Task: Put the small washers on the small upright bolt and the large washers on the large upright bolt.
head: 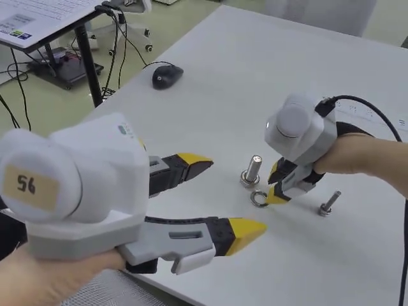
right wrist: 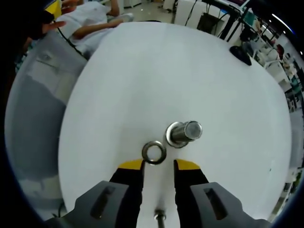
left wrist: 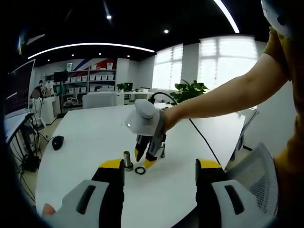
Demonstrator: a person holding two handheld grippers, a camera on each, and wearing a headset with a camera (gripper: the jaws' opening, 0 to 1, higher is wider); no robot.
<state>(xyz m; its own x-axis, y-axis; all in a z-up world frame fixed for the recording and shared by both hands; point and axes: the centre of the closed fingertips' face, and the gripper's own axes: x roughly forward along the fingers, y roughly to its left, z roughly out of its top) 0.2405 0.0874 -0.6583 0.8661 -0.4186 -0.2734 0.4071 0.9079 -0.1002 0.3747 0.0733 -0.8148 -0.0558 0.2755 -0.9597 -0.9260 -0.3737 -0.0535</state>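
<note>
A washer [right wrist: 154, 152] lies flat on the white surface [head: 255, 83], just beside the large bolt [right wrist: 184, 133] but not touching it. The right gripper [right wrist: 159, 165] is held tips-down next to that bolt. Its jaws are parted by a narrow gap and grip nothing, and the washer sits just ahead of the yellow tips. The small bolt [head: 329, 203] stands farther from the large bolt, beyond the right gripper. The left gripper [head: 229, 194] is held on the other side of the large bolt, jaws spread wide and empty.

The step in hand is judged to be the pickup of the washer. A thin flat ring on a smooth surface is best taken across its outer edge, with the tips lowered to the surface on either side. The jaws may need to be opened slightly first. The large bolt, which stands on its wider end, should be left undisturbed as the jaws close. Washer and bolts are of bright bare metal, and the large bolt is a cylinder with a flat round top. The ring's hole looks wide enough for the large bolt, so that bolt is taken as its likely destination.
</note>
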